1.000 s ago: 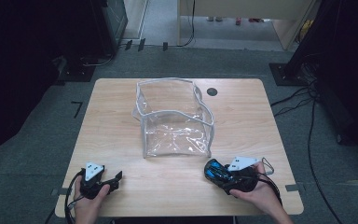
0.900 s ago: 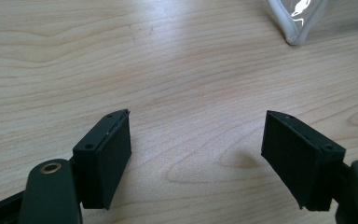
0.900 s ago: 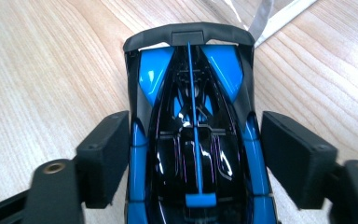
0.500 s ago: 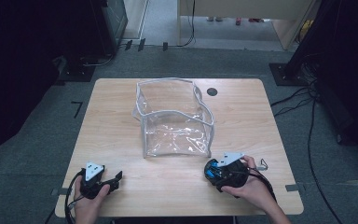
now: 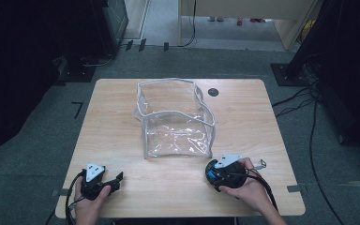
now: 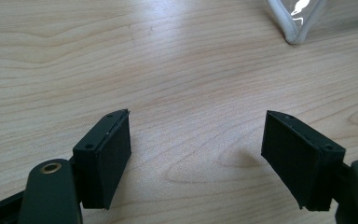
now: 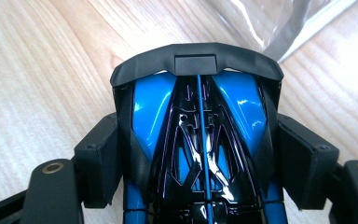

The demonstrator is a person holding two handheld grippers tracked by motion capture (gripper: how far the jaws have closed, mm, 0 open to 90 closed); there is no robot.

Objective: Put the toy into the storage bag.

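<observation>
Standing on grey carpet, one light wooden table (image 5: 122,108) fills the middle of the high view, with dark racks at 10 o'clock and loose cables on the floor at 3 o'clock. One clear plastic pouch (image 5: 176,119) with a white zip rim stands open at the table's centre, one small dark round hole (image 5: 213,92) lies just past it at 1 o'clock, and one blue and black toy car (image 7: 200,140) sits at 5 o'clock, near the front edge. Two grippers work here. The left gripper (image 6: 198,154), at 7 o'clock, rests with its jaws wide apart over bare wood (nothing between them). The right gripper (image 5: 214,171) has its jaws closing in on the car's flanks, pads against its sides. Bare wood lies between the car and the pouch, and along both side edges.
</observation>
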